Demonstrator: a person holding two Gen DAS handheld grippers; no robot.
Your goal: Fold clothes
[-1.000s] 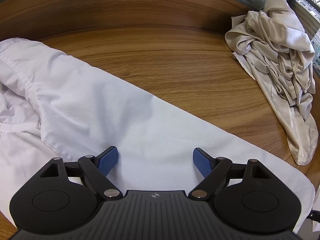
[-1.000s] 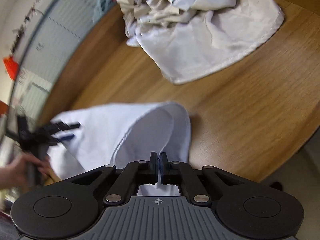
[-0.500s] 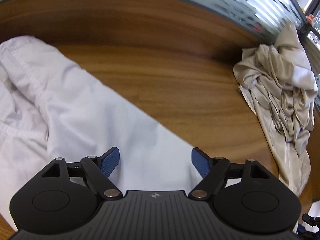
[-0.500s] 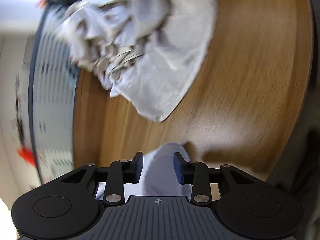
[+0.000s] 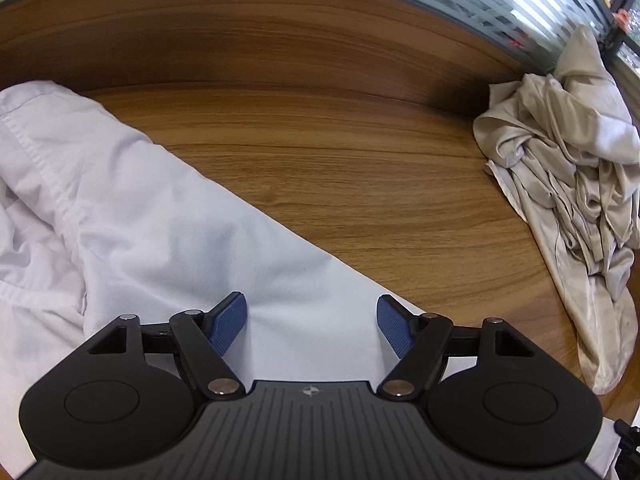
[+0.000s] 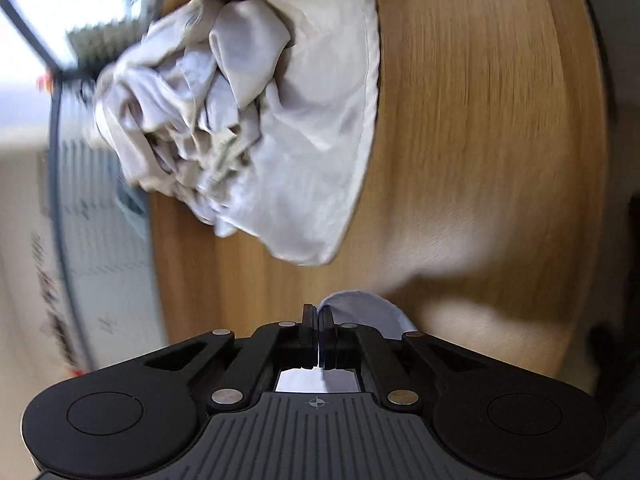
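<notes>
A: Why is the white garment (image 5: 168,240) stretched slantwise over the bench (image 5: 360,152)?

B: My guess is that it is laid flat so an edge can be carried over; it lies smooth along its long side, with a seam and bunched folds at the left of the left wrist view; whether that is a fold half made or one being smoothed, I cannot say.

A: And the left tongs (image 5: 312,322)?

B: Released, jaws wide apart, grasping nothing; the white cloth lies right under and ahead of them, between the two blue pads; they seem placed to press or pinch the cloth there.

A: The right tongs (image 6: 319,322)?

B: Clenched on a thin edge of the same white garment (image 6: 368,310); a pale strip shows between the jaws, and a small curl of cloth rises just beyond their tips; likely held so to lift that end.

A: The beige heap (image 6: 256,120)?

B: Crumpled, unfolded, well apart from the left tongs at the far right of the bench; it sits ahead of the right tongs, with bare wood between; that view is blurred, so finer detail escapes me.
</notes>
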